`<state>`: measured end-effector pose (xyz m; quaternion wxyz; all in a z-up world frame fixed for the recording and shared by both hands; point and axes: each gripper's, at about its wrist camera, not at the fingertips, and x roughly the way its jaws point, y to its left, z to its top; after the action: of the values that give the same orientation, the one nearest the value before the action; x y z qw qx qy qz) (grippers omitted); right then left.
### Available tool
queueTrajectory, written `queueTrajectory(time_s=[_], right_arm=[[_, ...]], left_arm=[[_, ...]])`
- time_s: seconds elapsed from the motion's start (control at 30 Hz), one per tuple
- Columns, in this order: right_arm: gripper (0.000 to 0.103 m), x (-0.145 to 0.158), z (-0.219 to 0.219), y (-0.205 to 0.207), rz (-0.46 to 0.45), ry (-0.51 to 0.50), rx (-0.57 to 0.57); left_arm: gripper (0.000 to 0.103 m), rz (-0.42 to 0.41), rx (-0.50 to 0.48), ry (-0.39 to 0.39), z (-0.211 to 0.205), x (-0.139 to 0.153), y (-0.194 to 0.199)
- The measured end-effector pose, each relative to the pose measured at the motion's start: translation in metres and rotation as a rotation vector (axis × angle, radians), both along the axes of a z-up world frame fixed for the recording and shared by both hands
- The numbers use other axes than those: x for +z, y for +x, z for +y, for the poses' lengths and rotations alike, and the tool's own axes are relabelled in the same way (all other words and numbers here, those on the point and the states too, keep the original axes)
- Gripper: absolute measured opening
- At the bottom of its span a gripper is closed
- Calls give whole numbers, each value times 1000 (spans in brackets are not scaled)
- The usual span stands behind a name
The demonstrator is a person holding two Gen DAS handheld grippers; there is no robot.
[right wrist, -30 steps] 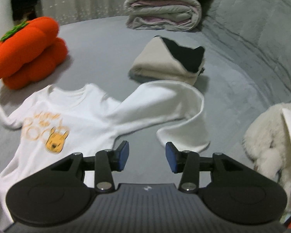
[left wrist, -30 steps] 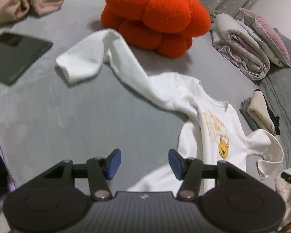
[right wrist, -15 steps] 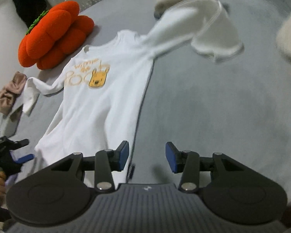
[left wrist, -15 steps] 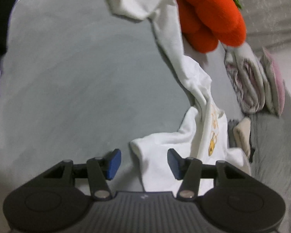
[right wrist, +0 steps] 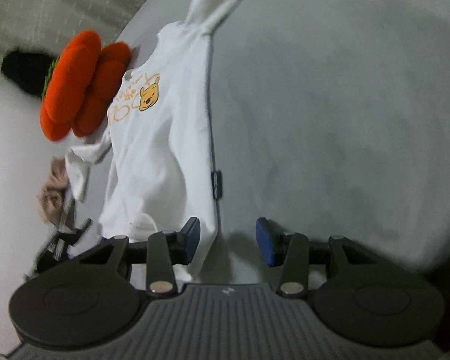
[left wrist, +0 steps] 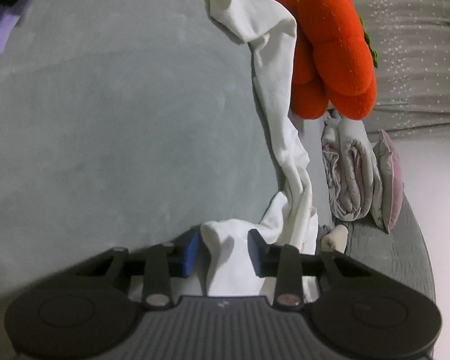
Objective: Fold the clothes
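A white long-sleeved shirt with a yellow bear print (right wrist: 162, 138) lies spread on the grey bed. In the left wrist view its hem corner (left wrist: 228, 240) sits between the fingers of my left gripper (left wrist: 223, 250), which is open around it. One sleeve (left wrist: 273, 84) runs up past the pumpkin cushion. My right gripper (right wrist: 227, 240) is open at the other hem corner; the shirt's side edge (right wrist: 208, 234) lies just inside its left finger (right wrist: 192, 234). The left gripper shows dimly at the lower left of the right wrist view (right wrist: 63, 240).
An orange pumpkin cushion (left wrist: 333, 51) lies against the shirt's shoulder; it also shows in the right wrist view (right wrist: 81, 81). A rolled grey blanket (left wrist: 351, 174) and a pink pillow (left wrist: 388, 177) lie beyond. A folded beige garment (left wrist: 334, 237) sits near the shirt. A beige cloth (right wrist: 52, 192) lies left.
Both grippers have swung down to the shirt's bottom hem. The left now has the hem corner between its open fingers; the right has come up to the other corner.
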<state>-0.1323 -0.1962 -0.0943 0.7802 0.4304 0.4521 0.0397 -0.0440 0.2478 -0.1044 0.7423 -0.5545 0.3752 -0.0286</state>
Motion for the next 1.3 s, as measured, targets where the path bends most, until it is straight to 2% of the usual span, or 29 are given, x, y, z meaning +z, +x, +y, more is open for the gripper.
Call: queueTrajectory(time_s=[0.17, 0.33, 0.43, 0.47, 0.5, 0.57, 0.67, 0.7, 1.13, 1.3], right_arm=[[45, -15, -5, -10, 32, 206, -86], [45, -22, -5, -12, 66, 335, -132], [44, -31, -4, -11, 88, 432, -151], [44, -33, -3, -12, 92, 450, -152], [41, -34, -2, -11, 94, 462, -149], [38, -35, 1, -9, 97, 479, -139], [17, -38, 2, -9, 100, 524, -117], [16, -38, 1, -10, 98, 530, -118], [9, 43, -41, -29, -120, 144, -113], [9, 60, -47, -43, -173, 10, -89]], left_arm=[[30, -1, 42, -25, 0, -5, -1], [26, -2, 73, -51, -1, -11, 0], [20, -5, 74, -53, -2, -12, 2], [15, -6, 68, -49, -3, -13, 4], [7, -8, 64, -43, -4, -12, 4], [6, -16, 59, -27, -6, -10, 3], [5, -40, 61, -7, -8, -1, -2], [5, -55, 62, 8, -8, 5, -5], [5, -172, 118, 239, -18, 66, -96], [5, -203, 136, 322, -24, 84, -132]])
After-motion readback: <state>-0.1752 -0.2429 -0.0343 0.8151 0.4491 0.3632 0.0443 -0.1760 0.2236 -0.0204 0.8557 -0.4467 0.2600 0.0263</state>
